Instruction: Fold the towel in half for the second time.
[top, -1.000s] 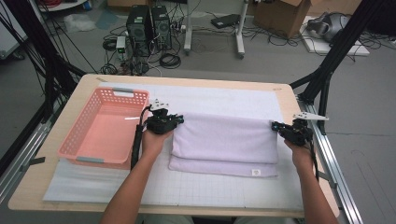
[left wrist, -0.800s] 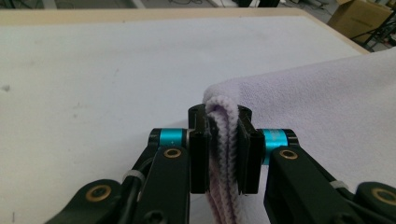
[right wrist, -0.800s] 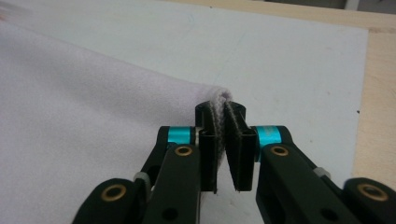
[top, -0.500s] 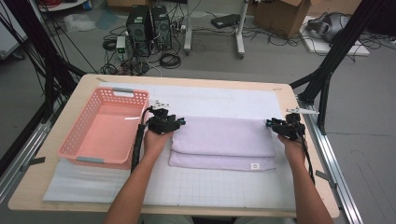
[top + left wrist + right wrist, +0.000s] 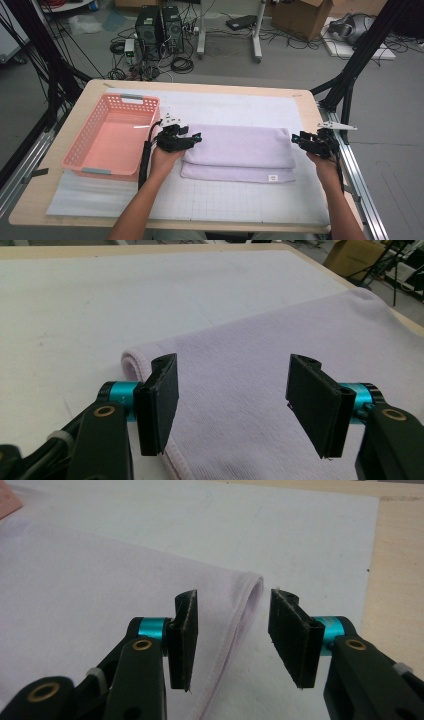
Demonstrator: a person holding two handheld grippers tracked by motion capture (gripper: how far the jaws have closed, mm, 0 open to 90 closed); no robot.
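A lilac towel [image 5: 239, 151] lies folded on the white mat, its folded edge toward the far side. My left gripper [image 5: 192, 140] hovers at the towel's left end, jaws wide open over the rolled corner [image 5: 131, 362]. Along the right end my right gripper [image 5: 300, 140] is open too, its jaws straddling the towel's folded edge [image 5: 252, 592]. Nothing is held between either pair of pads. A small white label [image 5: 273, 177] shows on the towel's near edge.
A pink plastic basket [image 5: 114, 136] stands empty at the left of the table. The white gridded mat [image 5: 235, 200] covers most of the wooden tabletop [image 5: 35, 200]. Black frame rails run along both table sides.
The towel's far half has been folded toward the person, making it narrower. Both grippers came nearer and let go of the cloth; they now stand open at its ends.
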